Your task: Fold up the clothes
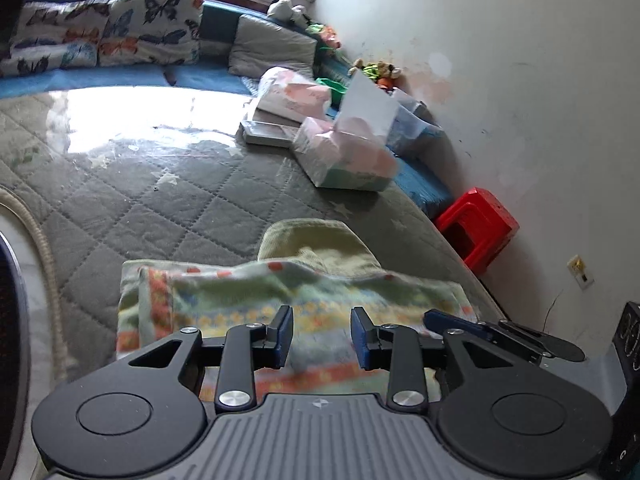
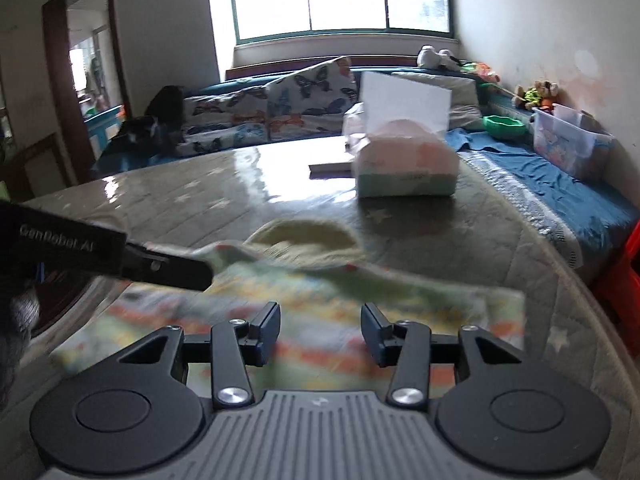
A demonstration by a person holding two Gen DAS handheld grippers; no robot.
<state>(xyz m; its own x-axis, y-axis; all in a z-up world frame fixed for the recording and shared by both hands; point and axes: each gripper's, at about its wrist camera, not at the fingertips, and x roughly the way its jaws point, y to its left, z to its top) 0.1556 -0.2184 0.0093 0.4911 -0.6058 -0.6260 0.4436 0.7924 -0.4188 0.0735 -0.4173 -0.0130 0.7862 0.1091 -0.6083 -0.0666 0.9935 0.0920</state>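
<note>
A light green knitted garment [image 1: 256, 300] with orange, yellow and blue bands lies partly folded on a grey quilted table cover [image 1: 160, 200]. Its plain green collar end [image 1: 316, 240] points away from me. My left gripper [image 1: 322, 336] is open, just above the garment's near part, holding nothing. My right gripper [image 2: 320, 334] is open over the same garment [image 2: 320, 292] and empty. The right gripper's finger shows at the right in the left wrist view [image 1: 452, 320]. The left gripper's body shows at the left in the right wrist view [image 2: 120, 256].
A tissue pack [image 1: 344, 156] with a white sheet sticking up stands on the far right of the table, also in the right wrist view [image 2: 404, 164]. Behind it lie more packs [image 1: 296, 96]. A red stool [image 1: 476, 228] stands by the wall. Butterfly pillows [image 1: 104, 36] line the bench.
</note>
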